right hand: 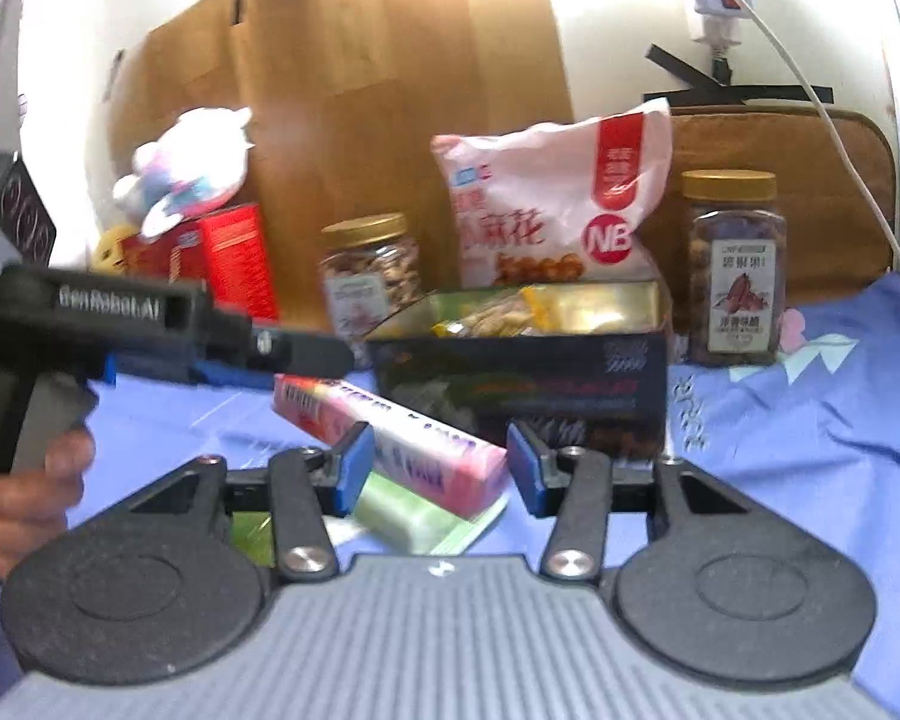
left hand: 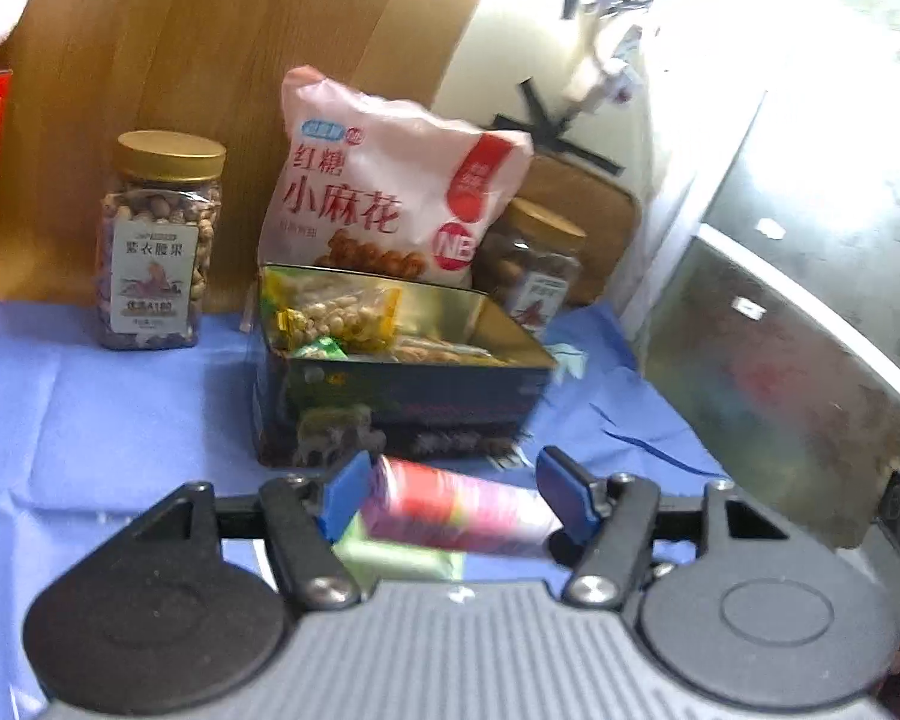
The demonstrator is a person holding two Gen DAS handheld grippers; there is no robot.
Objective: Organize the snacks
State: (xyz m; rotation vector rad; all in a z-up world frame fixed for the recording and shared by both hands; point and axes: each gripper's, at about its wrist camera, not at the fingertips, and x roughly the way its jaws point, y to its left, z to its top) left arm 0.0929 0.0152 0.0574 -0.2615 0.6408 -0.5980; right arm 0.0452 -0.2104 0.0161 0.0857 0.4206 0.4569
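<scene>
left tool [left hand: 459, 495] spread wide around pink snack box [left hand: 456, 510], lower centre, not gripping | right tool [right hand: 441, 468] spread wide above same box | open snack tin [left hand: 402, 360] mid-frame on blue-clothed counter [left hand: 90, 420]

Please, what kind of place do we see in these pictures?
Probably a room in a home, with a table set up for sorting snacks. A blue cloth covers the table, a plush toy sits on a red box, and a charger hangs on the wall.
</scene>
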